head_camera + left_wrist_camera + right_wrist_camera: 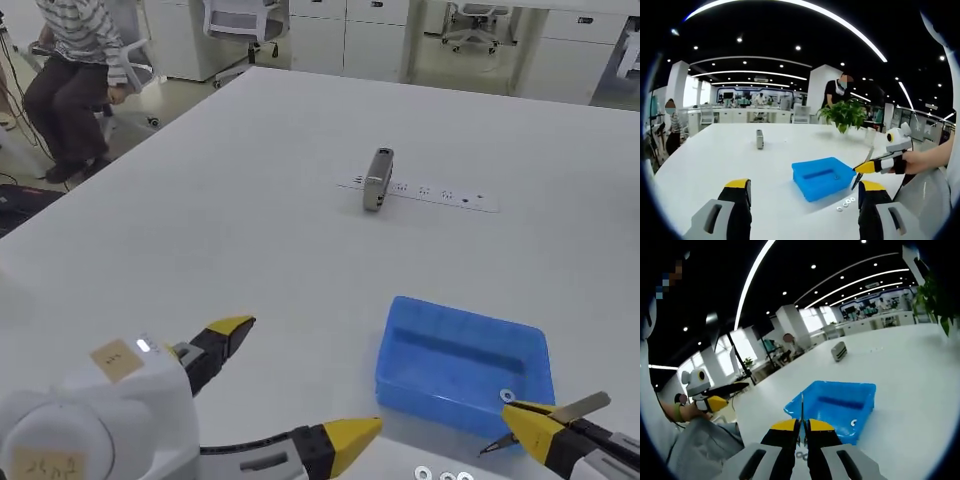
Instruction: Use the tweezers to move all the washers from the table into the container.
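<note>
A blue container [465, 365] [822, 176] [835, 402] sits on the white table [250, 230], with one washer [507, 397] [854, 423] inside near its front right corner. Three washers [446, 476] [846, 203] lie on the table just in front of it. My right gripper [535, 425] [801, 426] is shut on the tweezers [580, 408] [801, 407], whose tips hang by the container's near right corner. My left gripper [298, 380] [805, 184] is open and holds nothing, left of the container.
A grey device [378, 180] stands on a power strip [440, 192] in the middle of the table. A seated person [75, 70] and office chairs are beyond the far left edge. A potted plant [842, 114] stands at the table's far side.
</note>
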The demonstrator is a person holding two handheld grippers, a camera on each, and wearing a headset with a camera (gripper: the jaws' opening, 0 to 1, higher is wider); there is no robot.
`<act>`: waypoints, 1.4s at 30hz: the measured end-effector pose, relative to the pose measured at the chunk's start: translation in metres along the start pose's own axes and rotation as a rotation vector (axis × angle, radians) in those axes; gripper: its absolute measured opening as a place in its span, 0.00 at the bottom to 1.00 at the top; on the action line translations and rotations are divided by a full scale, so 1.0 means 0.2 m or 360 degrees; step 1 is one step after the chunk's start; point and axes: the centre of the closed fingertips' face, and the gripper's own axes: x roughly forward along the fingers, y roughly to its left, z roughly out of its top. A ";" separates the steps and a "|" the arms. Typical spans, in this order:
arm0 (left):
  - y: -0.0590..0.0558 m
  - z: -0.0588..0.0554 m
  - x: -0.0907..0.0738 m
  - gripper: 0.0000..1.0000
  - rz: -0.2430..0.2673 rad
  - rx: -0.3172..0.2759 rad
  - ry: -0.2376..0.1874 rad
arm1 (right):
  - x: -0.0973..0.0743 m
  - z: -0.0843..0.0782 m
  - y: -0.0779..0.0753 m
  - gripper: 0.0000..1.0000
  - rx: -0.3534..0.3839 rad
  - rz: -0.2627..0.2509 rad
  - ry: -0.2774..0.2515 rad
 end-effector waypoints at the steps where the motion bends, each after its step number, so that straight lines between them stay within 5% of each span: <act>1: 0.00 0.00 0.00 0.90 -0.0001 0.0001 0.0000 | 0.00 -0.02 0.00 0.04 0.0000 0.0003 0.0020; 12: 0.00 -0.01 0.00 0.89 -0.0001 0.0014 0.0024 | -0.01 -0.12 -0.03 0.04 -0.0016 -0.0028 0.0138; 35: -0.02 -0.04 0.01 0.88 -0.0030 0.0034 0.0070 | 0.01 -0.19 -0.05 0.04 -0.0076 -0.0043 0.0249; 42: -0.02 -0.04 0.00 0.88 -0.0025 0.0042 0.0075 | 0.01 -0.19 -0.02 0.04 -0.0213 -0.0030 0.0277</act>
